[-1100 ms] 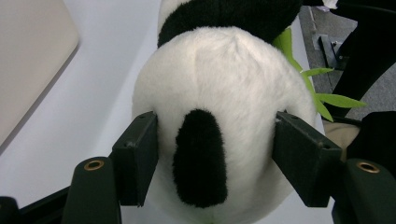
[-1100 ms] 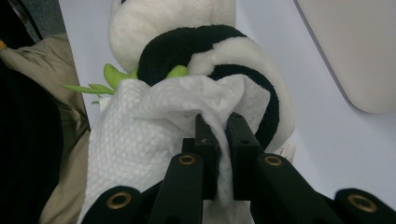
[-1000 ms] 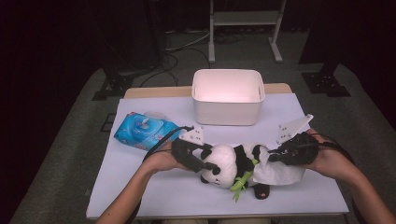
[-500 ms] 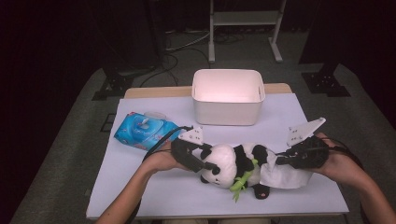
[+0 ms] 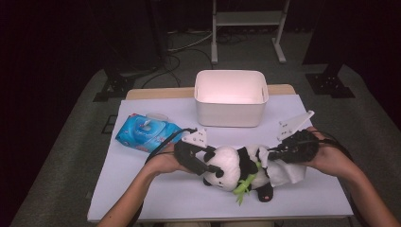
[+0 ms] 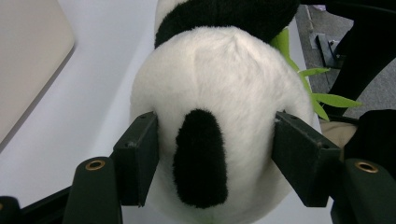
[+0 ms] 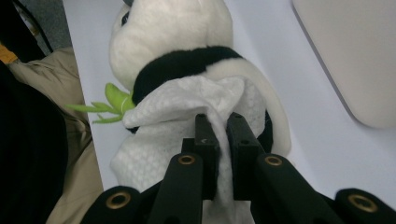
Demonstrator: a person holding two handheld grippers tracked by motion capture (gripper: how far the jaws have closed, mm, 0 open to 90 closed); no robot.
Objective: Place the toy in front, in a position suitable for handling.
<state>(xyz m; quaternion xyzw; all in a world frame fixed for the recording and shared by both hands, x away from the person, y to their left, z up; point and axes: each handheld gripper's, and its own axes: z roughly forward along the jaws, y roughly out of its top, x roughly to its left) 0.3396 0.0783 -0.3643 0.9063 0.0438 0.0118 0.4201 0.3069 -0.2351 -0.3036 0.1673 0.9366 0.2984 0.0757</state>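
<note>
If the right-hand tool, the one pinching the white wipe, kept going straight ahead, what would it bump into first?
Most likely the panda's back: the right tool points straight at it, with the pinched wipe draped over it.

The place looks like a lab or recording studio rather than a home. A table (image 5: pixel 142 198) under a white sheet stands lit amid darkness on grey carpet (image 5: pixel 56 179). Behind the table, black cables (image 5: pixel 177 47) trail over the floor, flanked by black stand feet (image 5: pixel 111 87) and a grey metal frame (image 5: pixel 248 21).
</note>
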